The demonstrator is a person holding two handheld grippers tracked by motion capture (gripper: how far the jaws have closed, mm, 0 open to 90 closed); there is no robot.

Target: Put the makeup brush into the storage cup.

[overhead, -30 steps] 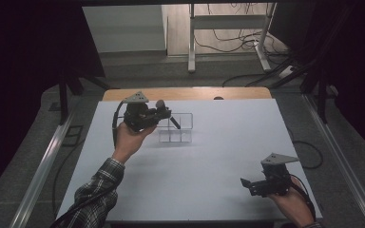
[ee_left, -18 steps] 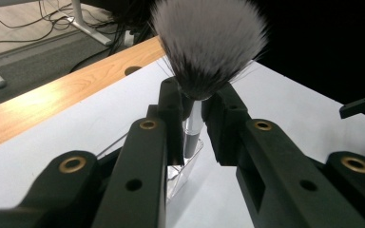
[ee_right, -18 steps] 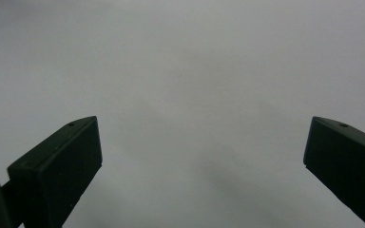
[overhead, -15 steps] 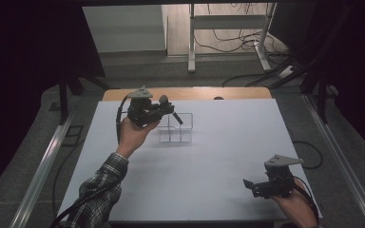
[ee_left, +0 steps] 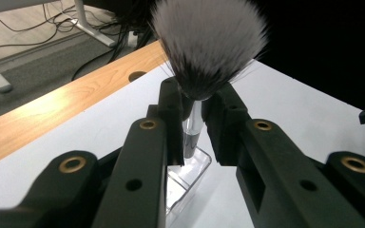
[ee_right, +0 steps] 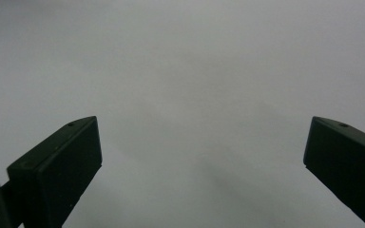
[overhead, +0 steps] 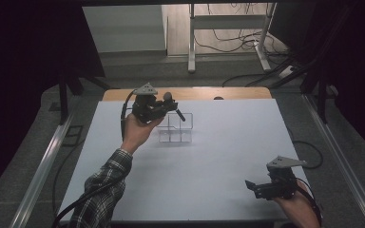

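The left gripper [ee_left: 193, 126], raised over the clear organizer [overhead: 175, 129] at the far side of the tabletop [overhead: 228, 142], is clamped on the brush [ee_left: 204, 52] by its silver ferrule, bristles up, while the right gripper [overhead: 254, 186] rests wide open and empty near the tabletop's near right corner.

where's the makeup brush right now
The makeup brush is clamped by its handle in the left gripper, bristles up, at the far left of the table just above the clear organizer.
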